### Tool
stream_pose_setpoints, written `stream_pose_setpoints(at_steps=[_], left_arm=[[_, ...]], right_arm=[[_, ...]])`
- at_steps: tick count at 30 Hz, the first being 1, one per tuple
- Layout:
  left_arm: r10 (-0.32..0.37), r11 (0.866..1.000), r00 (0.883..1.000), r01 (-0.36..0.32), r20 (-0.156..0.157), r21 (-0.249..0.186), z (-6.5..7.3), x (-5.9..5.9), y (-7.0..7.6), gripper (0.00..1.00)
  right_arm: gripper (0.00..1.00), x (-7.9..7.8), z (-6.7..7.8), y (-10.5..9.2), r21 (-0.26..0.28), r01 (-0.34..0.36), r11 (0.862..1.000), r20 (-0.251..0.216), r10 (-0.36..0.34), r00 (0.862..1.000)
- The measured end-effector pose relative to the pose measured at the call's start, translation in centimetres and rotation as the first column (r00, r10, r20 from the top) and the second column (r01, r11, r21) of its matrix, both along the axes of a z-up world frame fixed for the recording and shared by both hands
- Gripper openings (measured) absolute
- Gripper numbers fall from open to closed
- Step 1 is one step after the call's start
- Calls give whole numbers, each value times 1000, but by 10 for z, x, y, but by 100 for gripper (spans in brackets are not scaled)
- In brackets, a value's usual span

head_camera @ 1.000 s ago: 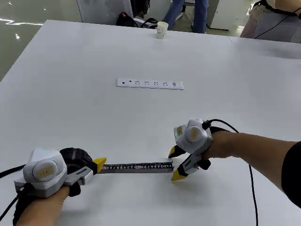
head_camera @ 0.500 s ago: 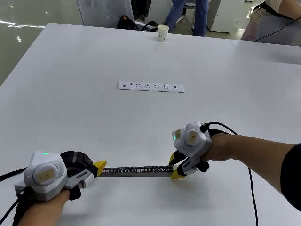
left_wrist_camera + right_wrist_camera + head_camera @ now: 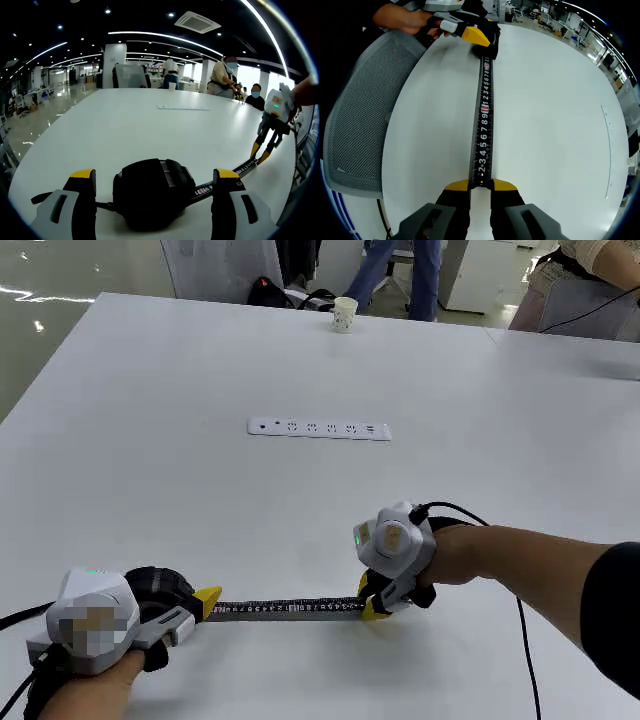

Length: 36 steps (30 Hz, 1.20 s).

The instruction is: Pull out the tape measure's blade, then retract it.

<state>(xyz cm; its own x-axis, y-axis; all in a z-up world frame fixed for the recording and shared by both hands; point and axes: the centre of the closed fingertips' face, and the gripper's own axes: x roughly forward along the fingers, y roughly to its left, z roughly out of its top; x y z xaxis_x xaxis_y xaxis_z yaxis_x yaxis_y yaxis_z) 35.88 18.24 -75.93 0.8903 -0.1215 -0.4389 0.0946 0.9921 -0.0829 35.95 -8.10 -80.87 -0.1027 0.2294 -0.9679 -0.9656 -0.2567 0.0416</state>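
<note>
Smooth matt table (image 3: 150, 490), matt black blade (image 3: 483, 125)

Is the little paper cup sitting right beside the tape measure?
No, the paper cup stands at the far edge of the table, beyond the power strip, while the tape measure lies at the near edge.

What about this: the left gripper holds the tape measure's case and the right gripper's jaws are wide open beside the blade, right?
No. The right gripper is shut on the tip of the blade, as the right gripper view shows; the left gripper does hold the case.
</note>
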Motion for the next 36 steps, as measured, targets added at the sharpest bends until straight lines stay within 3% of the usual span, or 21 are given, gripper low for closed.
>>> stream_pose_setpoints(at_steps=[3,6,12,16,19,20,24,26,36], left_arm=[[2,1000,1000,-2,-8,5,-3,0,0,91],[11,1000,1000,-11,-17,5,-6,0,0,87],[36,999,999,-36,-34,8,-9,-1,2,79],[49,999,998,-49,-35,8,-7,0,5,73],[62,998,997,-62,-55,-2,-9,0,7,69],[59,998,996,-61,-70,-25,-10,-2,3,68],[65,998,995,-66,-81,-13,-9,-4,2,65],[50,999,989,-52,-136,-10,-11,-8,1,65],[36,999,990,-34,-135,21,-10,-8,0,63]], right_arm=[[11,1,-1,1,-60,8,998,-14,-9,1000],[10,2,-1,2,-86,24,996,-23,-26,999],[10,2,-1,1,-108,55,993,-37,-59,998],[11,2,-2,1,-122,65,990,-20,-68,997],[11,3,-2,0,-109,89,990,-12,-90,996],[11,3,-2,0,-98,96,991,-11,-98,995],[11,3,-1,0,-58,150,987,-18,-152,988],[10,3,-1,0,-45,163,986,-15,-164,986],[10,3,-2,1,-32,179,983,-11,-180,984]])
